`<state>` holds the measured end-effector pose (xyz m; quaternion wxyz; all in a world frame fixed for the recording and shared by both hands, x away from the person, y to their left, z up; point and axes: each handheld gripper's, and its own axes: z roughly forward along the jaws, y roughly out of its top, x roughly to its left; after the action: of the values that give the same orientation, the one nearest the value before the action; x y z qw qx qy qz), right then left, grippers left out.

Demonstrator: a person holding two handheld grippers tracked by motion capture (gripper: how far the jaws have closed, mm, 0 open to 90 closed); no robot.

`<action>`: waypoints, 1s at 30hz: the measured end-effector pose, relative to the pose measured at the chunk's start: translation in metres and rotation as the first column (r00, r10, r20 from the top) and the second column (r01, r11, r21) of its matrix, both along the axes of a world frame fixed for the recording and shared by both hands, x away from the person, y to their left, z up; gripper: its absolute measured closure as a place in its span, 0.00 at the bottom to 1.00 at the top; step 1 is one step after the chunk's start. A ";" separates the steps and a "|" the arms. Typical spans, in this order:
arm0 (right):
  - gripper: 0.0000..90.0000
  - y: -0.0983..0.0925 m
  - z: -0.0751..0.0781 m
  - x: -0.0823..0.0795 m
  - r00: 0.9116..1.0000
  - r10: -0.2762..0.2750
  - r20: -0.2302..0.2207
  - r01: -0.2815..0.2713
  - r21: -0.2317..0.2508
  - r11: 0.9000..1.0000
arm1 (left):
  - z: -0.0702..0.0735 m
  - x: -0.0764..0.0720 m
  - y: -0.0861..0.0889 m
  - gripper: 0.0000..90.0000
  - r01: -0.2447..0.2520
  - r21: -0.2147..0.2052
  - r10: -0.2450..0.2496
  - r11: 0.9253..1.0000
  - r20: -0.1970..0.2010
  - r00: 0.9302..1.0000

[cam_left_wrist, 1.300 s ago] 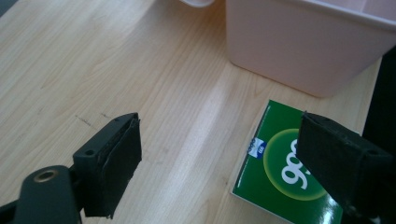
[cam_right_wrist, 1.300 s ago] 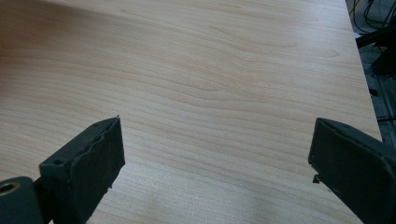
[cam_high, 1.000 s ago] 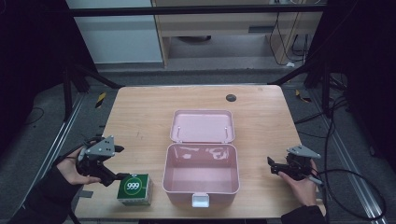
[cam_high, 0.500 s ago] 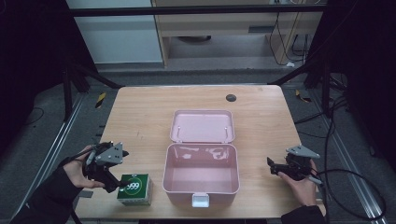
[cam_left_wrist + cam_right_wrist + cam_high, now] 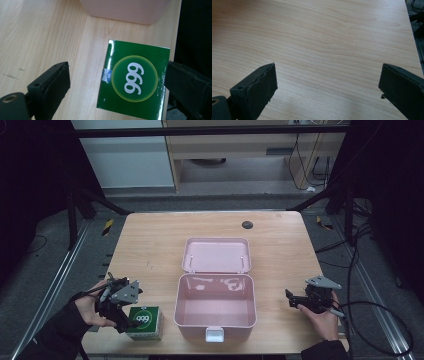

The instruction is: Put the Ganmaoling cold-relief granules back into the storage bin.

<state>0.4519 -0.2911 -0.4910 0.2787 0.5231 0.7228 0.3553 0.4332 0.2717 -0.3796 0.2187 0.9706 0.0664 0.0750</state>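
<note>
Starting with the high view: one wooden table, one open pink box near the front edge at mid-table, its lid laid back, inside looks empty; one green carton just left of the box by the front edge; one dark round spot near the back edge. Left gripper sits over the carton's left side, right gripper low near the right edge, well apart from the box. Left gripper view: jaws wide, straddling the green carton, marked 999, right jaw just beside its edge, left jaw apart. Likely light, stiff cardboard, glossy so a bit slippery, crushable; grip the two opposite side faces, gently. Right gripper view: jaws wide over bare wood, nothing held.
</note>
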 end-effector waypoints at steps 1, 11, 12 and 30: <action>0.02 0.000 0.000 0.000 1.000 0.000 -0.002 0.000 0.002 1.000 | 0.000 0.000 0.000 0.06 0.000 0.000 0.000 1.000 0.000 1.000; 0.02 0.001 -0.001 0.001 1.000 0.006 -0.017 -0.006 0.001 1.000 | -0.005 -0.001 -0.008 0.05 0.027 0.027 -0.027 0.999 -0.007 1.000; 0.02 0.001 -0.001 0.001 1.000 0.006 -0.018 -0.006 0.000 1.000 | -0.005 -0.002 -0.008 0.05 0.031 0.035 -0.031 0.999 -0.008 0.999; 0.01 0.002 -0.002 0.001 0.999 0.011 -0.036 -0.011 -0.006 1.000 | -0.023 -0.005 -0.012 0.04 0.061 0.094 -0.057 0.994 -0.044 0.997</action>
<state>0.4532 -0.2895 -0.4933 0.2656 0.5246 0.7315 0.3452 0.4287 0.2599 -0.4029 0.1729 0.9828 0.0384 0.0517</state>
